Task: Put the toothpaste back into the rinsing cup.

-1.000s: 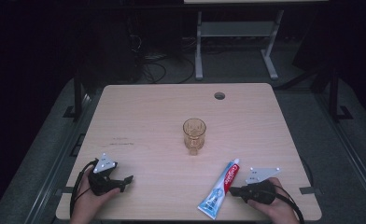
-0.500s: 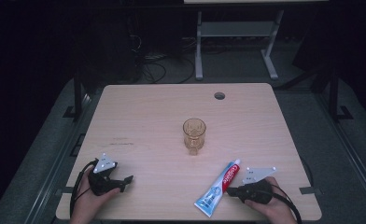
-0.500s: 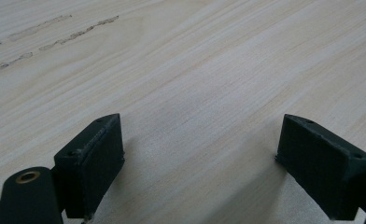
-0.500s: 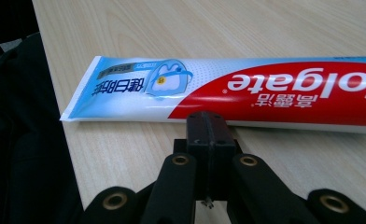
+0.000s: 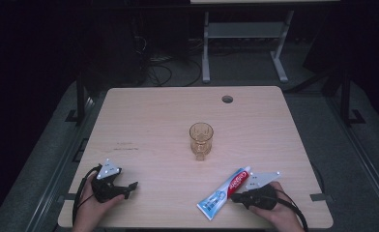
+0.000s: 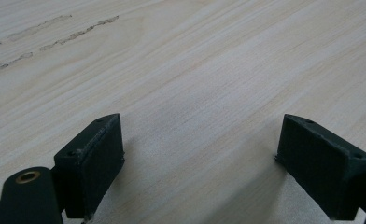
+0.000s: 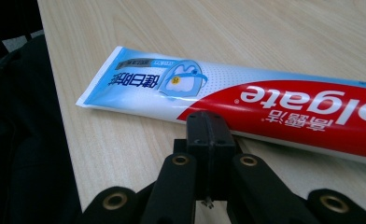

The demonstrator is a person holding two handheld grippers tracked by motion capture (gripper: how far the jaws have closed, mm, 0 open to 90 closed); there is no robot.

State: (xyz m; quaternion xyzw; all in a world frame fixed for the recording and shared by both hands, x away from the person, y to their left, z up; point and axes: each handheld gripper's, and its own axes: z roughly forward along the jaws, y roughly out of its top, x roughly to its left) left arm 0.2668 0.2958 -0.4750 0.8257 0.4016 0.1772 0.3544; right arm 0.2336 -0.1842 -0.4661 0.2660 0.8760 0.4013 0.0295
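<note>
From the high view, a glass point(image 5: 200, 140) stands upright near the middle of the table point(image 5: 149, 121), and a tube point(image 5: 225, 193) lies flat near the front edge, right of centre, its long axis running diagonally, one end toward the front edge and the other toward the right gripper point(image 5: 240, 197) just beside it. The left gripper point(image 5: 129, 186) sits by the front-left corner, probably parked out of the way. In the left gripper view its jaws stand wide apart over bare wood, holding nothing. In the right gripper view the jaws are pressed together, empty, tips just short of the tube point(image 7: 246, 100), whose flat crimped end points left; it looks poised for a grasp.
</note>
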